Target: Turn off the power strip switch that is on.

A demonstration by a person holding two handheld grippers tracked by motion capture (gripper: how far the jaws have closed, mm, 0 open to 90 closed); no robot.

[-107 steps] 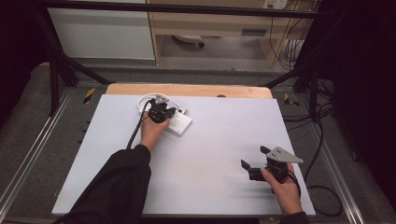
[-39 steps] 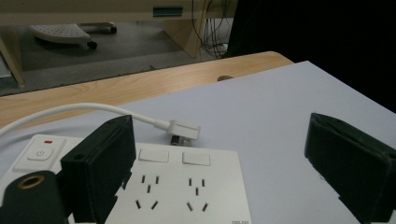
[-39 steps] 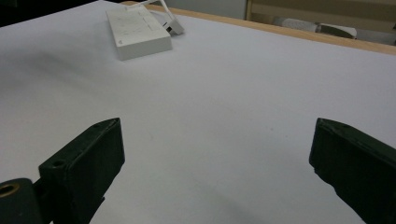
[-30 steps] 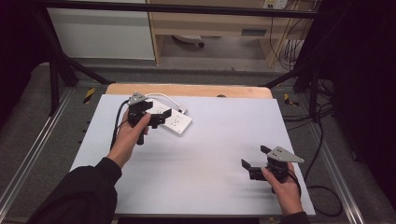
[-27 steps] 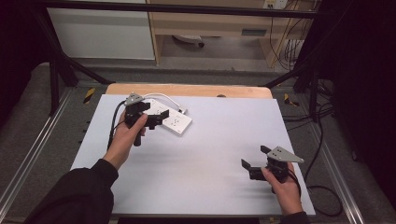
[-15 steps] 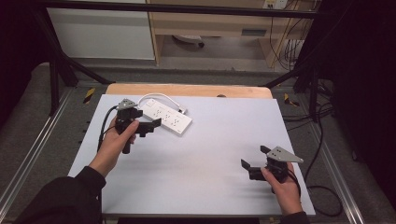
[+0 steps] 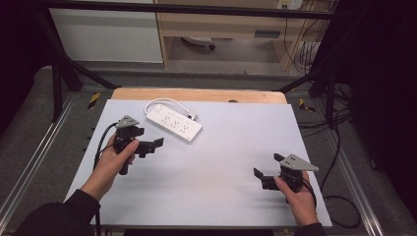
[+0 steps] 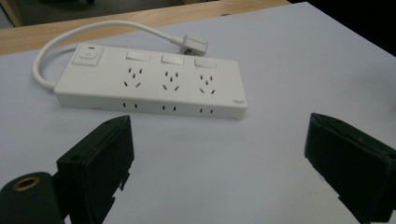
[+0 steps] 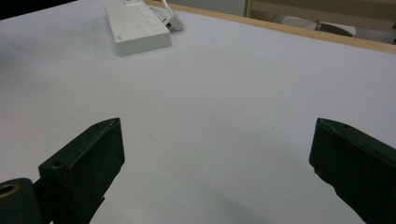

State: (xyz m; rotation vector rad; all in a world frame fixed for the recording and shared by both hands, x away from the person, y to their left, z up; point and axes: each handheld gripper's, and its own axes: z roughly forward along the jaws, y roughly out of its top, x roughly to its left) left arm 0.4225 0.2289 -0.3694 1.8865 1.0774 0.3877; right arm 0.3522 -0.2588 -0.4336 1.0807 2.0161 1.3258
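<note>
The power strip [image 8: 149,88] lies flat on the table [image 7: 221,162], ahead of the left gripper's jaws and clear of them, with bare table surface between the jaw tips and its near long side. In the left gripper view its sockets, three rocker switches and one master switch [image 8: 88,54] are legible, but the small marking at its right end is too small to read. Its white cable [image 8: 84,35] loops behind the strip and ends in a plug [image 8: 194,45] just beyond the far edge; the plug's pins are hidden. The left gripper [image 7: 147,145] has its jaws spread wide with nothing between them; both jaws are cut off by the lower frame edge in the left gripper view. The left hand [image 7: 115,157] grasps the gripper body from below, forearm entering from the bottom left, sleeve cut off by the frame. The right gripper [image 7: 265,177] sits well apart from the strip; from its jaws the strip appears far ahead and to the left, foreshortened, with its top face details unreadable. Its jaws are likewise fully parted and empty, hovering over bare table. The right hand [image 7: 297,199] holds it low near the table's near edge, with the wrist cut off at the frame bottom.
</note>
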